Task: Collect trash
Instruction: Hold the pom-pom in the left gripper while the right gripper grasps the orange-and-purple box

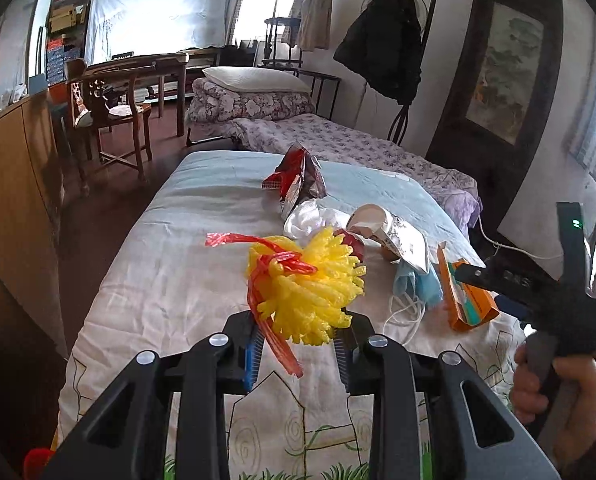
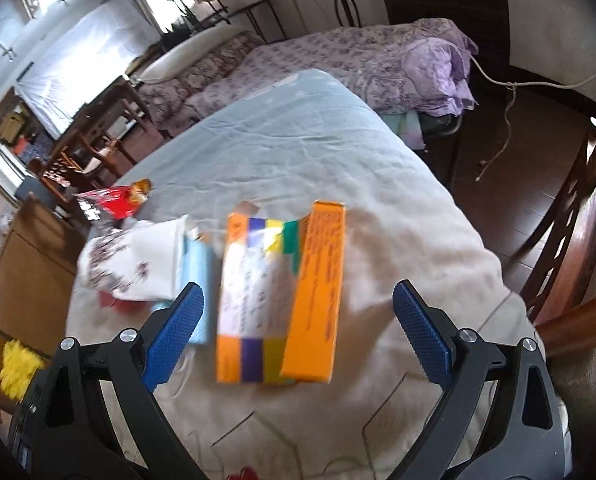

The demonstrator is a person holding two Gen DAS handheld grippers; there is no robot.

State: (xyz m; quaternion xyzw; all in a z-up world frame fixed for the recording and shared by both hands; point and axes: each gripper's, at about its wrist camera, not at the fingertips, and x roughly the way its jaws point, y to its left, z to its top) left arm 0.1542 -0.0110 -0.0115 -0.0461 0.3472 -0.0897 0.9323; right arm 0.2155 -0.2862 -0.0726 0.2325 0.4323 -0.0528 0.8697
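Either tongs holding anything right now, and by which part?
Left tongs grip the yellow foam fruit net by its near lower end. Right tongs are open over the orange cardboard box, holding nothing.

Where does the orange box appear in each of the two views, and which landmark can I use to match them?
Left wrist view: the orange box lies at the right, on the bedspread, beside the blue face mask.
Right wrist view: the orange box lies at the centre, between the fingers of the open right claw.
Shared landmark: the blue face mask, just left of the box in both.
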